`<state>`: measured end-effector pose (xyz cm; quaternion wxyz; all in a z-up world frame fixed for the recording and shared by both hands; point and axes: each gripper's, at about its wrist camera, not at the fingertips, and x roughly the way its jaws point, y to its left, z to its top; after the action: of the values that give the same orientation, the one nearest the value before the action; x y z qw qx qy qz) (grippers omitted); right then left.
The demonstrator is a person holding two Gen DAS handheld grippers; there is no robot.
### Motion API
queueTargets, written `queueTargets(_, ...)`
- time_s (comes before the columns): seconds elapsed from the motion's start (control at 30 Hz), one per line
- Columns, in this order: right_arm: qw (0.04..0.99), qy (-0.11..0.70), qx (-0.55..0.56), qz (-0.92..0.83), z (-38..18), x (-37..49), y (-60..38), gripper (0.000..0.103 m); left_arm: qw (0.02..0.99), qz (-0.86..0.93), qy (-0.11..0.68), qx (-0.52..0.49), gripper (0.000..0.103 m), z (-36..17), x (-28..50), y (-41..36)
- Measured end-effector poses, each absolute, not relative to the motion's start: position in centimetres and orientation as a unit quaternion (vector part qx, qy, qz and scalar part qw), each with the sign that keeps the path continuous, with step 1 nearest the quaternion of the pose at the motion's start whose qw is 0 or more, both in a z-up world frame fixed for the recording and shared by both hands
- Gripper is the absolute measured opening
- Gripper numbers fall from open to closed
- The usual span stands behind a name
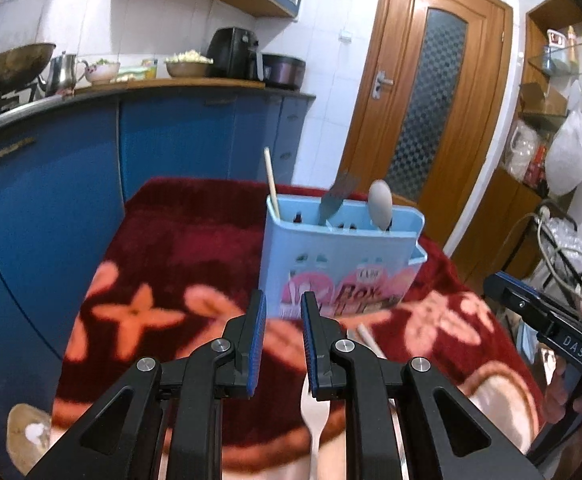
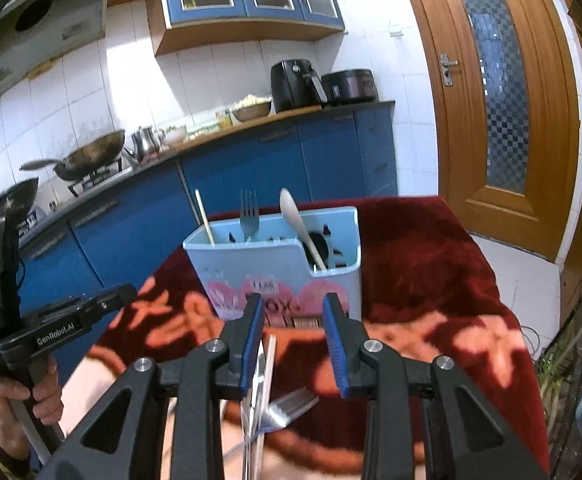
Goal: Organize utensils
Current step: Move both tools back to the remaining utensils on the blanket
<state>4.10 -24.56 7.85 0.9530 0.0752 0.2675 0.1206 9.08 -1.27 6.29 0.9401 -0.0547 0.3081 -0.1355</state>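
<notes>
A light blue utensil box (image 1: pixel 339 256) stands on the red flowered cloth (image 1: pixel 179 248); it also shows in the right wrist view (image 2: pixel 271 272). In it stand a chopstick (image 2: pixel 205 218), a metal fork (image 2: pixel 249 214) and a white spoon (image 2: pixel 297 220). My left gripper (image 1: pixel 284 312) is open and empty, just before the box. A white spoon (image 1: pixel 311 412) and a chopstick (image 1: pixel 367 338) lie on the cloth under it. My right gripper (image 2: pixel 293 312) is open and empty, above a loose fork (image 2: pixel 291 406), a knife (image 2: pixel 253 392) and a chopstick (image 2: pixel 269 360).
The cloth-covered table (image 2: pixel 431 280) ends near blue cabinets (image 1: pixel 51 200) on the left. A wooden door (image 1: pixel 435 92) is behind to the right. The other handheld gripper shows at each view's edge (image 1: pixel 551 328) (image 2: pixel 51 320). Cables and bags (image 1: pixel 563 240) lie at right.
</notes>
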Motion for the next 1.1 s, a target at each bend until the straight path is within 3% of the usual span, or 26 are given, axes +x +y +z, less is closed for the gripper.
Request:
queueTargets(0.77, 0.871, 0.448, 0.158, 0.122, 0.4, 4.4, -25.1, 0.034, 0.877, -0.161, 0.452, -0.023, 0.018, 0.5, 7.9, -3.1)
queueTargets(1.1, 0.850, 0.468, 0.206, 0.130, -0.7, 5.8, -25.0, 0.034, 0.856, -0.180, 0.484, -0.038, 0.018, -0.6, 8.2, -3.4)
